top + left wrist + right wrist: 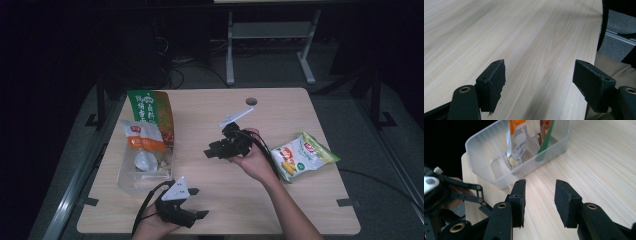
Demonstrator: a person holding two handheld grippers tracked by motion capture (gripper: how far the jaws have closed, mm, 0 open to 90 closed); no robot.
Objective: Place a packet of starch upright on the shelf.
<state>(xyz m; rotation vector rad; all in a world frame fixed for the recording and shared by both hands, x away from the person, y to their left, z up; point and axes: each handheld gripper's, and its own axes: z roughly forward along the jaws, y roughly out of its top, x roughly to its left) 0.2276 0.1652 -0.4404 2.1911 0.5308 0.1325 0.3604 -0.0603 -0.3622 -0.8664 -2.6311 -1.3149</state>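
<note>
Clear plastic bin (131,176) is seen at the table's (300,110) left side, long axis running away from the person, two snack packets stood upright inside, probably sorted there. Green pouch (152,107) leans at its far end. Chip bag (300,156) is left flat at the right. Right gripper (540,195) is held spread, empty, aimed binward. Left gripper (539,83) is parked wide apart, empty.
</note>
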